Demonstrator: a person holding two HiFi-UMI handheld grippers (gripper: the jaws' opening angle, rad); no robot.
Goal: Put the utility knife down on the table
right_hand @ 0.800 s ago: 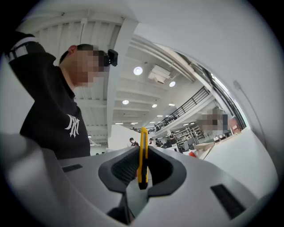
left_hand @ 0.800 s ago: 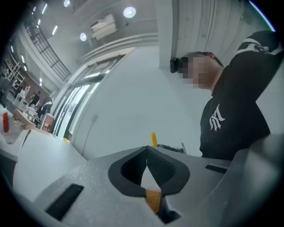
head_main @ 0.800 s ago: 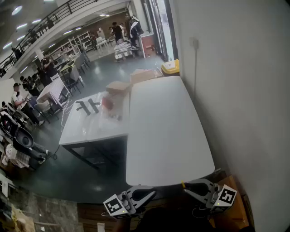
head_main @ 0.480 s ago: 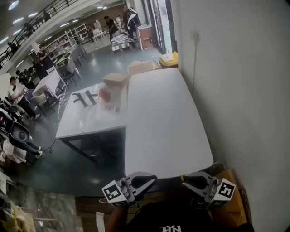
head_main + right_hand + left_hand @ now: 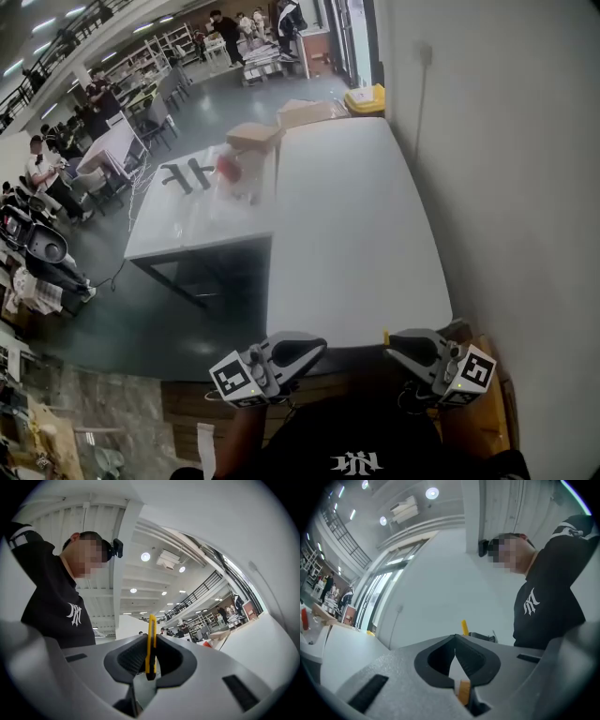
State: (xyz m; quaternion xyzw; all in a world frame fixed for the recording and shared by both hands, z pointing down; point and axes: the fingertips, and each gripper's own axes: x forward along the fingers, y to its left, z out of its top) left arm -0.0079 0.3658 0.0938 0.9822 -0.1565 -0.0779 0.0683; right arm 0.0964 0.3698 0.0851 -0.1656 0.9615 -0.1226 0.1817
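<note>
My right gripper (image 5: pixel 398 343) hovers just off the near edge of the long white table (image 5: pixel 347 234), shut on a yellow utility knife (image 5: pixel 151 644). The knife stands on edge between the pads, and its yellow tip (image 5: pixel 385 336) pokes out toward the table. My left gripper (image 5: pixel 314 350) hangs to the left at the same height, shut with nothing between its jaws. In the left gripper view the knife (image 5: pixel 464 627) shows beyond the closed left gripper (image 5: pixel 455 654). Both grippers are below and in front of the table edge, not over it.
A second grey table (image 5: pixel 197 239) adjoins on the left, carrying a cardboard box (image 5: pixel 253 138), a red item (image 5: pixel 228 167) and black tools (image 5: pixel 186 174). A wall runs along the right side. A yellow bin (image 5: pixel 364 97) stands past the far end. People sit far left.
The head view has shifted a little. Both grippers stay near the table's front edge, the right one still holding the knife.
</note>
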